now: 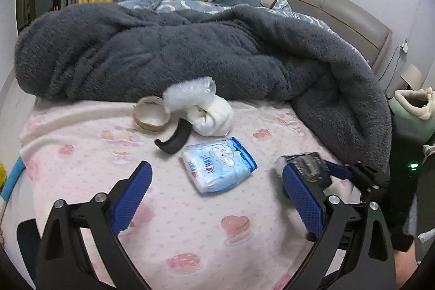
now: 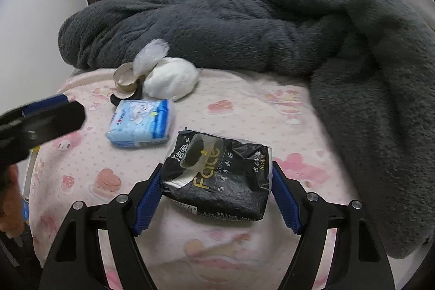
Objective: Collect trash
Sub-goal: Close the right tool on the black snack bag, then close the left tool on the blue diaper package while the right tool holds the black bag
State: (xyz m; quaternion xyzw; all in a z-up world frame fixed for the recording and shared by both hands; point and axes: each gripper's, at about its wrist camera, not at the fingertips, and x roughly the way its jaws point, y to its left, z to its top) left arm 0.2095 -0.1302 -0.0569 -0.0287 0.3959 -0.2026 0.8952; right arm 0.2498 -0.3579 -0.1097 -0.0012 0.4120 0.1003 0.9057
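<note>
A black tissue pack [image 2: 217, 175] sits between the blue pads of my right gripper [image 2: 216, 195], which is shut on it just above the pink sheet; it also shows in the left wrist view [image 1: 310, 167]. A light blue tissue pack [image 1: 218, 165] lies on the sheet ahead of my left gripper [image 1: 217, 197], which is open and empty; it also shows in the right wrist view [image 2: 141, 122]. Behind it lie a black curved plastic piece [image 1: 174, 139], a cardboard tape ring [image 1: 149, 114], a bubble wrap wad [image 1: 190, 94] and a white wad [image 1: 214, 117].
A thick dark grey blanket [image 1: 190, 45] is heaped across the back and right side of the bed. The pink patterned sheet [image 1: 190, 222] covers the near part. A beige headboard [image 1: 339, 10] stands at the far right, and curtains and hanging clothes stand at the back.
</note>
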